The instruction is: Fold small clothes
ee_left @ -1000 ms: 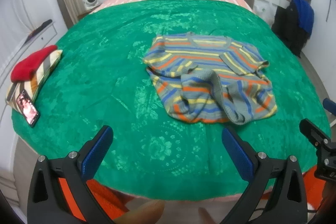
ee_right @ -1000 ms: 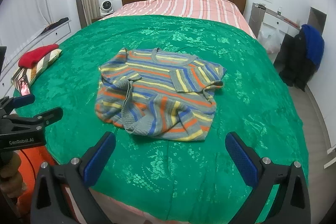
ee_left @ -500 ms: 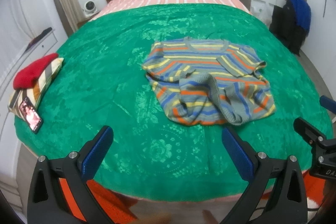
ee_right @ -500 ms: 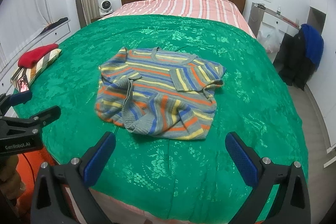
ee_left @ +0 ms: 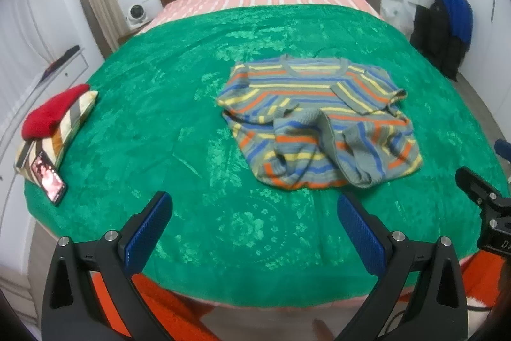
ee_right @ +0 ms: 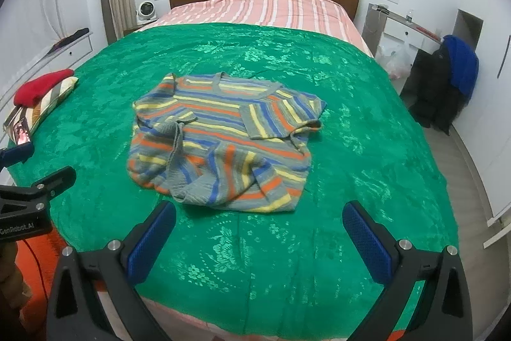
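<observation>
A small striped sweater [ee_left: 319,123] in grey, blue, orange and yellow lies rumpled on the green bedspread [ee_left: 179,133], neck toward the headboard, its lower part bunched and folded over. The same striped sweater [ee_right: 223,136] sits mid-bed in the right wrist view. My left gripper [ee_left: 254,222] hangs open over the bed's near edge, short of the sweater, nothing between its blue pads. My right gripper [ee_right: 258,229] is open too, just in front of the hem. Each gripper shows at the other view's edge.
A striped cushion with a red garment [ee_left: 54,114] and a lit phone [ee_left: 48,178] lie at the bed's left edge. A pink striped sheet [ee_right: 258,8] and wooden headboard are at the far end. Dark and blue clothing [ee_right: 450,79] hangs by a white desk at right.
Both cameras have pulled back and tilted slightly; the sweater sits a little higher in the left view. The sweater has not been touched and both grippers stay open.
</observation>
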The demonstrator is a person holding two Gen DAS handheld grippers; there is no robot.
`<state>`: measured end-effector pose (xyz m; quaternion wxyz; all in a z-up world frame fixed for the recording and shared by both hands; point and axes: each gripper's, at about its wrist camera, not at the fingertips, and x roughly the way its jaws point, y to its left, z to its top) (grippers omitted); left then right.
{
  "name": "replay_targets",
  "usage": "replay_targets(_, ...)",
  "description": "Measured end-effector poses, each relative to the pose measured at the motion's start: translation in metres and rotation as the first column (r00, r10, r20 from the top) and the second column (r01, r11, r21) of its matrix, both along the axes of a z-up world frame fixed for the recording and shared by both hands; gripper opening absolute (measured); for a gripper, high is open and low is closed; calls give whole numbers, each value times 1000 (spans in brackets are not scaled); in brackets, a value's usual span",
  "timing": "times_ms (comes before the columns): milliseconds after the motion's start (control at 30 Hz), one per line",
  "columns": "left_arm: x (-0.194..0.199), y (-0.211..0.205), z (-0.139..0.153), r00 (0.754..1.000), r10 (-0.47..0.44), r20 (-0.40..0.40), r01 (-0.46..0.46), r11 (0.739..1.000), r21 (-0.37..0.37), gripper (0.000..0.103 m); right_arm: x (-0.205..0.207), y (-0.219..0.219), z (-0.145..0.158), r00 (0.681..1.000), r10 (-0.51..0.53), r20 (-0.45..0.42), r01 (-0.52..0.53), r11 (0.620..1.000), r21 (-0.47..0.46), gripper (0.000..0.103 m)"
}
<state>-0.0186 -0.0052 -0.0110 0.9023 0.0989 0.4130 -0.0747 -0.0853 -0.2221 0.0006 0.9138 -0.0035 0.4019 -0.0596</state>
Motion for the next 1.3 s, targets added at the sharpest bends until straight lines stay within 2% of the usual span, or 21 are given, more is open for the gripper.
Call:
replay_targets(533,1,2,-7,1000,12,-11,-12,1000,10,103,-1,-3,-6,1000,-24,-15,24,999,-35,103)
replay_targets(967,8,12,-12,998,42,-36,-42,999,-7,103,0,-5,-5,1000,-26,-6,26,1000,3,103)
replay_targets(1300,6,10,-11,999,19,-30,-19,1000,-11,103,0,-6,-7,1000,-15,-10,15,1000,20,103)
